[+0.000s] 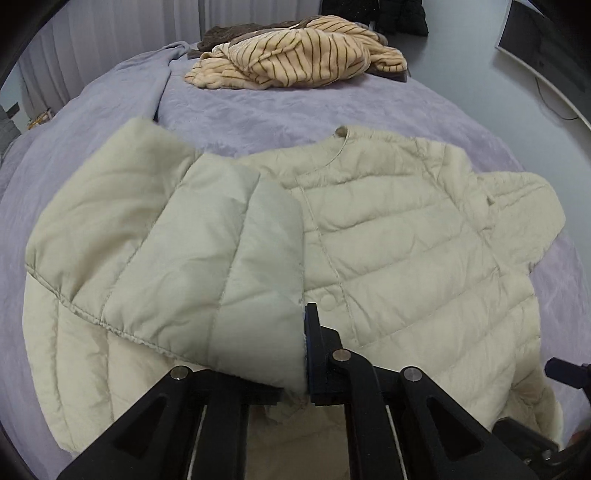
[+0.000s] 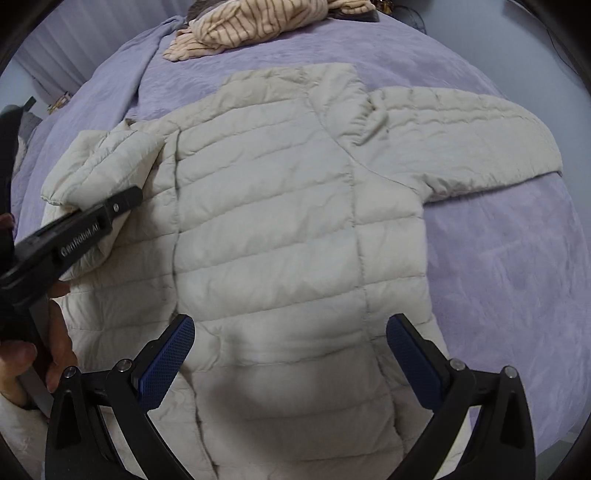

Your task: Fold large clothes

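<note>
Cream quilted puffer jacket (image 2: 266,229) spread flat on lilac bedspread (image 2: 509,266), filling most of both views. Left gripper (image 1: 304,354) clamped on jacket's sleeve (image 1: 192,266), sleeve end pinched between the closed fingers, sleeve lifted and draped back across the jacket's chest just ahead of the fingertips. Snap button (image 1: 328,301) just beyond the left fingertips, round neckline (image 1: 341,147) farther ahead. Same gripper seen in right wrist view (image 2: 125,201), at the far left, over the bunched sleeve. Right gripper (image 2: 290,350) spread wide, blue pads (image 2: 170,362) well apart, nothing between them, hovering above the jacket's lower body. Other sleeve (image 2: 461,133) stretched out ahead and right of the right fingers, lying on the bedspread. Striped tan garment (image 1: 295,55) heaped far ahead of both grippers at the bed's far end, well apart from the jacket. Dark brown cloth (image 1: 229,35) beneath it.
</note>
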`<state>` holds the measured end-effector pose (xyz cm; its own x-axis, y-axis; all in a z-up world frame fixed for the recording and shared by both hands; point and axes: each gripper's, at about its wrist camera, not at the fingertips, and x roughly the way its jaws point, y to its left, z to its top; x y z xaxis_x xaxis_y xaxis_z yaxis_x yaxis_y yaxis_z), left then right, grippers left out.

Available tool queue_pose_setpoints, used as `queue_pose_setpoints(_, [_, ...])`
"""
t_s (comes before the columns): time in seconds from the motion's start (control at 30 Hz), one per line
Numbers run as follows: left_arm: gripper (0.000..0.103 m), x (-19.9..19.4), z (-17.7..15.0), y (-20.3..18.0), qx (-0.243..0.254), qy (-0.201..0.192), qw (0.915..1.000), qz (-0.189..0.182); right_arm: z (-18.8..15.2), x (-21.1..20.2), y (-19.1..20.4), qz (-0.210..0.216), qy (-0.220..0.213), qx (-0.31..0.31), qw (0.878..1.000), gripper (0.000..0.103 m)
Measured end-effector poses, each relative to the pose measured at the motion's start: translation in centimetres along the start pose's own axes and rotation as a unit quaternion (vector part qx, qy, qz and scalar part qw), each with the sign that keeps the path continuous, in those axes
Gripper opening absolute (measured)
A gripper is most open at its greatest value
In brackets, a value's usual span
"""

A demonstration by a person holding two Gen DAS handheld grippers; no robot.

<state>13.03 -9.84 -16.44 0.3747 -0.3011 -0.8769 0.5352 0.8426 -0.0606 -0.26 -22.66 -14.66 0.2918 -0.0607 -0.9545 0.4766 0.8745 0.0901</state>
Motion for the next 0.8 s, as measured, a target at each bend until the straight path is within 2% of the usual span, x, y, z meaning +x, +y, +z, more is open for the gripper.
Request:
queue_pose_setpoints(0.03, [0.071,0.1,-0.4,-0.4,0.003,-0.002,1.0000,0.005,-0.1,0.2,-0.7,0.000,0.001,0.003,1.000,0.103])
queue_pose_setpoints(0.07, [0.095,-0.2,-0.8,-0.6,0.006,-0.007,0.9999,0.014,-0.1,0.3,-1.2,0.000,0.001,0.005,1.000,0.103])
queue_pose_setpoints(0.1, [0.102,-0.9,-1.2,-0.8,0.011,-0.023,0.9991,0.035,-0.1,0.2,-1.8,0.000,-0.001,0.007,1.000,0.103])
queue_pose_setpoints(0.13, [0.102,-1.5,-1.6,-1.0,0.022,-0.034,0.9980,0.049,0.0,0.2,-2.2,0.000,-0.003,0.010,1.000,0.103])
queue_pose_setpoints(0.23, [0.102,-3.0,-2.2,-0.9,0.029,-0.031,0.9979,0.049,0.4,0.3,-2.9,0.000,-0.008,0.016,1.000,0.103])
queue_pose_setpoints(0.37, [0.102,-6.9,-3.7,1.4,-0.006,-0.048,0.9984,0.030,1.2,-0.3,-2.5,0.000,-0.020,0.006,1.000,0.103])
queue_pose_setpoints(0.47, [0.102,-10.1,-5.3,4.8,-0.050,-0.063,0.9961,0.037,2.6,-1.2,-0.6,0.003,-0.036,-0.018,0.999,0.103])
queue_pose_setpoints(0.53, [0.102,-11.1,-6.0,7.5,-0.086,-0.070,0.9916,0.066,3.6,-1.9,1.7,0.013,-0.052,-0.044,0.998,0.103])
queue_pose_setpoints(0.6, [0.102,-11.5,-7.2,10.4,-0.122,-0.061,0.9842,0.113,4.5,-2.7,4.9,0.023,-0.069,-0.087,0.994,0.103])
queue_pose_setpoints(0.7, [0.102,-9.7,-8.9,14.1,-0.155,-0.016,0.9737,0.166,4.9,-2.7,11.0,0.020,-0.086,-0.174,0.981,0.103])
queue_pose_setpoints(0.8, [0.102,-7.8,-10.3,15.9,-0.166,0.017,0.9668,0.194,4.6,-1.5,16.4,0.020,-0.094,-0.242,0.965,0.103])
